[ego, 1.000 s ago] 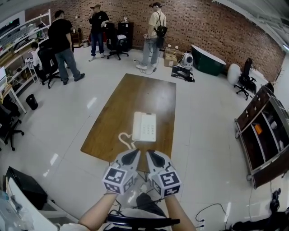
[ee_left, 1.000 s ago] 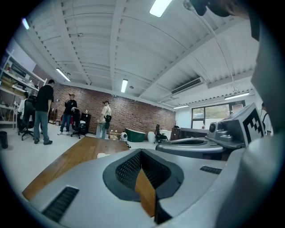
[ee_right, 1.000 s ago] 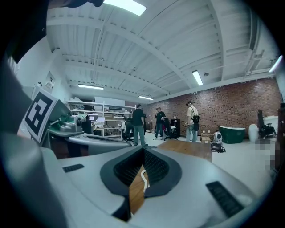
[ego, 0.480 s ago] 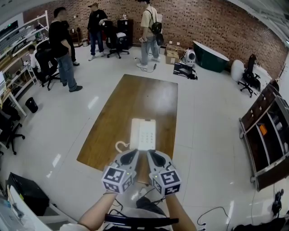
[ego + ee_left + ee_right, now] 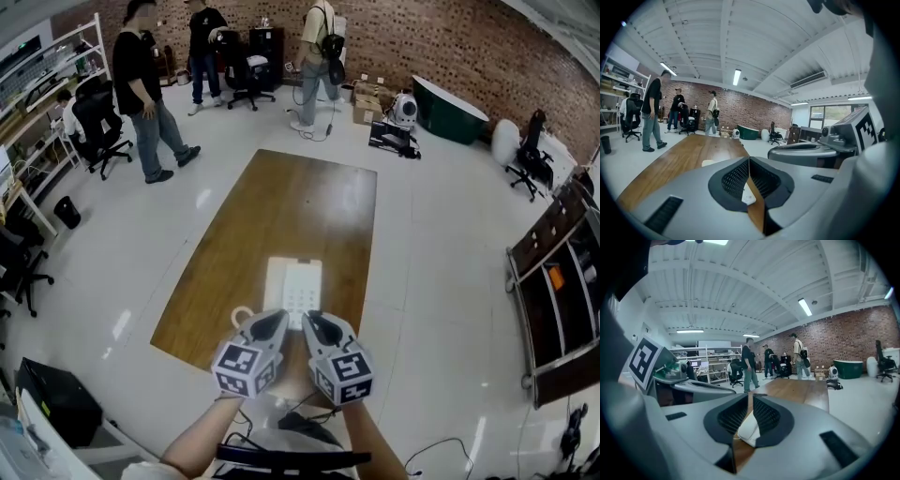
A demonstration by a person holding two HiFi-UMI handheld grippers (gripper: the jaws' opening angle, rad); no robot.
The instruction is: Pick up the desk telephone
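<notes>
White desk telephone [image 5: 294, 287], flat on table

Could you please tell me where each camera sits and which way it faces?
Head view: on the person's head, looking steeply down at the desk telephone on the wooden table; forearms, left gripper and right gripper show.
Left gripper view: on the left gripper, facing along its shut jaws across the wooden table; right gripper alongside.
Right gripper view: on the right gripper, likewise; left gripper alongside.
Shared: all show the desk telephone and wooden table.
</notes>
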